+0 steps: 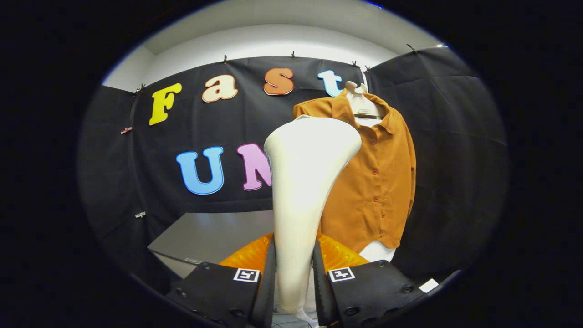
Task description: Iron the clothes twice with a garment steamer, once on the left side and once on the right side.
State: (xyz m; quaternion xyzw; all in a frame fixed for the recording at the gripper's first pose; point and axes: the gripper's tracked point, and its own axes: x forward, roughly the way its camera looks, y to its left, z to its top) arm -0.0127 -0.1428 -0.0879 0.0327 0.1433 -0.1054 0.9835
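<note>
One smooth white garment steamer (304, 191), flared head, clamped in gripper (294, 273); one rust button-up shirt (378, 182) on hanger beyond.

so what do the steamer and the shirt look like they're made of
Steamer: looks like hard plastic, cream-white and glossy, judging by its smooth moulded curves and soft sheen. The gripper has both fingers pressed on its narrow handle.

Shirt: a thin woven fabric, rust-orange and matte, with soft folds and matching buttons; the exact fibre can't be told. It hangs on a pale hanger, probably plastic, beyond the steamer.
</note>
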